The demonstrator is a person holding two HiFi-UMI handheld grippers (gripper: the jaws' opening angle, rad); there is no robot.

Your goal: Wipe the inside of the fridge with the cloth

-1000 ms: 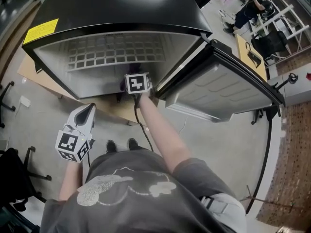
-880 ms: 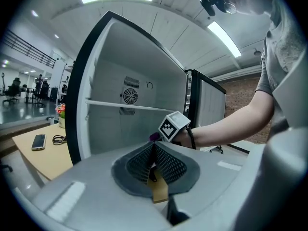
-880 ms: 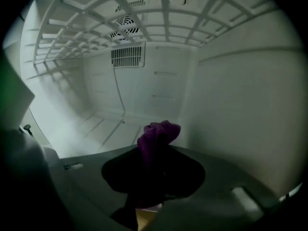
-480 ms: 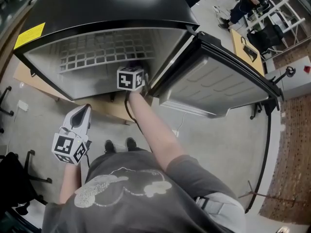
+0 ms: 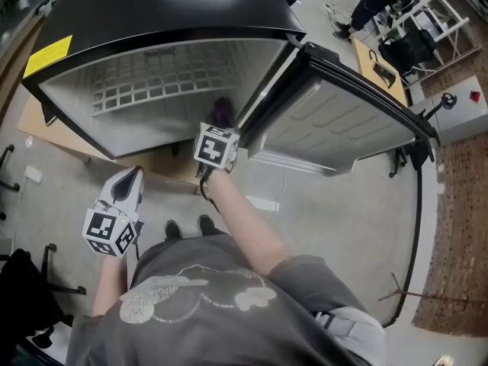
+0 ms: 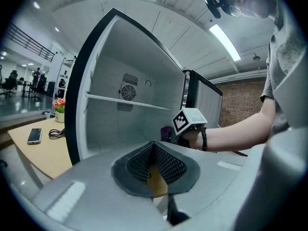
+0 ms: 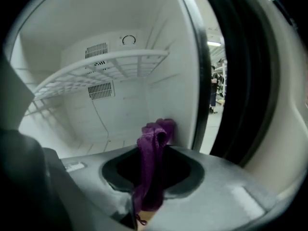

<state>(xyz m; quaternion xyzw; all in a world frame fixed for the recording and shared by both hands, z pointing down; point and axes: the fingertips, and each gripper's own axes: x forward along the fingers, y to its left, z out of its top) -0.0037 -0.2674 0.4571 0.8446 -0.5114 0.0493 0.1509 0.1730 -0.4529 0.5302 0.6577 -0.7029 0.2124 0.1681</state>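
Purple cloth [image 7: 154, 143] clamped in right gripper [image 7: 144, 203], drawn back toward fridge [image 5: 164, 21] front; left gripper [image 6: 155, 170] closed, empty.

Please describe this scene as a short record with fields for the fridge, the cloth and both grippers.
fridge: door open, white inside, one wire shelf
cloth: purple, clamped in the right gripper
right gripper: shut on cloth, at the fridge opening near the door side
left gripper: shut, empty, held low outside the fridge

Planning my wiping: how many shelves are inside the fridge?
1. A white wire shelf spans the fridge; the right gripper and its purple cloth hide part of the interior below.
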